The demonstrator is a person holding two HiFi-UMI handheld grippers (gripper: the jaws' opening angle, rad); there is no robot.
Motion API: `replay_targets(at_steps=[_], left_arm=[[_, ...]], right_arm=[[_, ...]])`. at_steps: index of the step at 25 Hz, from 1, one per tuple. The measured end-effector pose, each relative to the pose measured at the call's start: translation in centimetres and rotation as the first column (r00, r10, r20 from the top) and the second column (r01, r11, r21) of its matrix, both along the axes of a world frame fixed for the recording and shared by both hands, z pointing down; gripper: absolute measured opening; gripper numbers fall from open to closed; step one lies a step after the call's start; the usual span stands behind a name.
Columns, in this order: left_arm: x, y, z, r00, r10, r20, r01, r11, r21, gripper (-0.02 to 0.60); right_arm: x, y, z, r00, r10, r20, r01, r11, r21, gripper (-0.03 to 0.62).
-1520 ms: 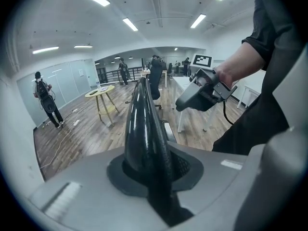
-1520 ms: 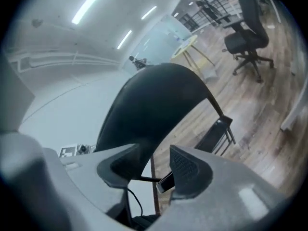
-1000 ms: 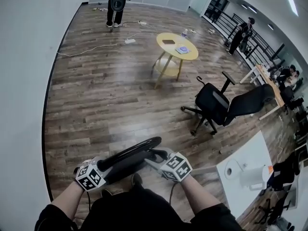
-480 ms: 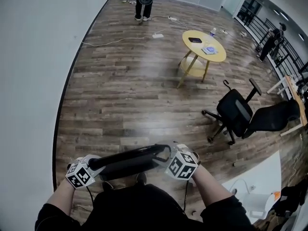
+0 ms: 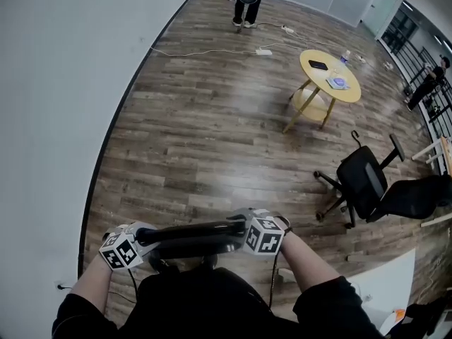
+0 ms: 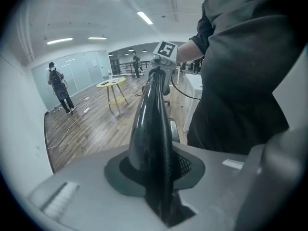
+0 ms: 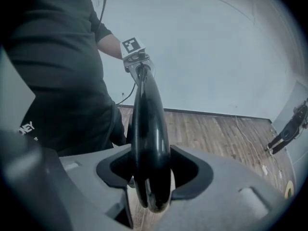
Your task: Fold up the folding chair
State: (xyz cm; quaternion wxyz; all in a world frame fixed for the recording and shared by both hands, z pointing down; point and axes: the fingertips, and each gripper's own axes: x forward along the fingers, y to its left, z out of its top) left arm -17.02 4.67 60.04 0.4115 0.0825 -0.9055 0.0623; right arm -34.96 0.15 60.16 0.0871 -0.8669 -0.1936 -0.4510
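One folding chair (image 5: 189, 236), glossy black, flat with rounded tubular edges, hangs level before the person's waist. Two grey grippers clamp its ends: left gripper (image 5: 147, 236), jaws just eased slightly wider, and right gripper (image 5: 236, 226).

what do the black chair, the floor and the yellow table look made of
Folding chair: glossy black, smoothly rounded with bright highlights, probably moulded plastic, possibly painted metal. Floor: brown planks with grain and sheen, wood or laminate. Yellow table: matte yellow top, pale legs, likely painted wood.
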Motion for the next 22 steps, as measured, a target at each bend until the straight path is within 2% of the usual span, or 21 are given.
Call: replay_targets(at_steps=[4,10,16,22], left_arm=[[0.3,-0.7,-0.4,1.0,0.005,-0.001,-0.005,1.0,0.004,0.086],[0.5,-1.9,0.0,0.999,0.045,-0.005,-0.045,0.999,0.012,0.06],[0.4,-2.6,-0.1,0.999,0.044,-0.012,-0.044,0.998,0.043,0.049],[0.2,-2.6,-0.3,0.997,0.052,-0.05,-0.051,0.998,0.037,0.044]], right_arm=[[1.1,-1.2,0.5,0.995,-0.097,0.008,0.097,0.995,0.014,0.109],[1.4,-2.6,1.0,0.985,-0.171,0.025,0.171,0.985,0.021,0.067],[1.3,-3.1,1.0,0.984,-0.178,0.02,0.177,0.983,0.04,0.057],[1.2,-3.3,0.8,0.986,-0.169,0.018,0.167,0.984,0.054,0.054]])
